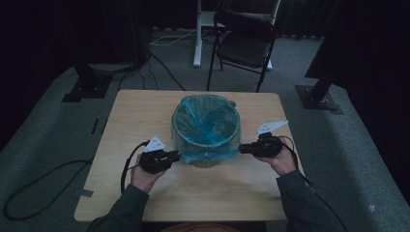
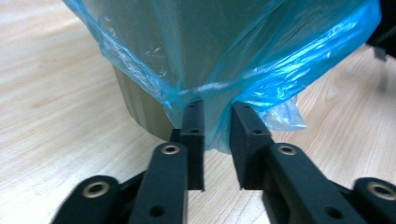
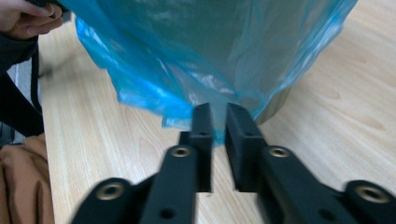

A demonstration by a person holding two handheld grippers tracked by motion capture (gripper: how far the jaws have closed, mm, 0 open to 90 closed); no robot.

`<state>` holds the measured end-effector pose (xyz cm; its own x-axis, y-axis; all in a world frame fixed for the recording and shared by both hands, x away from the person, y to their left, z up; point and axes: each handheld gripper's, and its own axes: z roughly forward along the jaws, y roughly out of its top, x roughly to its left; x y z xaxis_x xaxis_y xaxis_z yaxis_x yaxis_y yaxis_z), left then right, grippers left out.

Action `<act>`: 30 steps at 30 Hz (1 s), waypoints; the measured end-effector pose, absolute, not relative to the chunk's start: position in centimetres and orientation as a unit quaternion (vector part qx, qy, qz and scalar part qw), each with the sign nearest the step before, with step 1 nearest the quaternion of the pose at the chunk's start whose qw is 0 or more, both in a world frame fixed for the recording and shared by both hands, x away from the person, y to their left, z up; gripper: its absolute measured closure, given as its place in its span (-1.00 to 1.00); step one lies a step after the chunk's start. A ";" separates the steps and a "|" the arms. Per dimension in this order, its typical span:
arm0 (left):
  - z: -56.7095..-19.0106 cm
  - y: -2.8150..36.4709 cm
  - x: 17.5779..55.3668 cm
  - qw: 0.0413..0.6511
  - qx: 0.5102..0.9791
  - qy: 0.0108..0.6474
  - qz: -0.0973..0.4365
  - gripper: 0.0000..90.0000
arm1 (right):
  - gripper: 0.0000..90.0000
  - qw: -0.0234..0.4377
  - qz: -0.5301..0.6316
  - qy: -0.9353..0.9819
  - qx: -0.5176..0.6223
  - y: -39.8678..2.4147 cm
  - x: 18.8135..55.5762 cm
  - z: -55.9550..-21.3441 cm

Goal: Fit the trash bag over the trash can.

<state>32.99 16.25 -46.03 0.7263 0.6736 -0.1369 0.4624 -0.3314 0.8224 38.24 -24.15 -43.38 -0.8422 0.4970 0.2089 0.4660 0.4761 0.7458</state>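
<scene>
The small bin [image 1: 207, 126] sits on the tabletop [image 1: 130, 116] between both claws, and the left claw [image 2: 217, 122] and right claw [image 3: 218, 120] each pinch the blue bag's [image 1: 208, 121] hanging edge, maybe to pull it.

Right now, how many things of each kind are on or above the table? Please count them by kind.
Bins: 1
Blue plastic bags: 1
Grippers, left gripper and right gripper: 2
Total: 4
</scene>
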 end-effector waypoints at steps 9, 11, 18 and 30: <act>-44.0 17.9 32.5 0.494 0.785 0.352 0.127 0.48 | 0.55 0.042 0.458 0.840 0.288 -25.3 38.1 -41.4; -43.5 18.1 32.6 0.498 0.782 0.352 0.132 0.46 | 0.55 0.047 0.462 0.837 0.290 -25.4 38.3 -41.0; -42.2 18.8 32.9 0.513 0.768 0.359 0.139 0.40 | 0.55 0.064 0.478 0.826 0.293 -25.4 39.0 -39.4; -41.9 20.8 32.2 0.513 0.760 0.371 0.148 0.28 | 0.54 0.087 0.492 0.812 0.302 -25.3 40.4 -37.3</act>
<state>32.25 20.77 -41.88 0.6805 0.7162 -0.1547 0.4119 -0.1993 0.8892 40.40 -25.26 -37.31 -0.8021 0.5765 0.1562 0.4048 0.3325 0.8518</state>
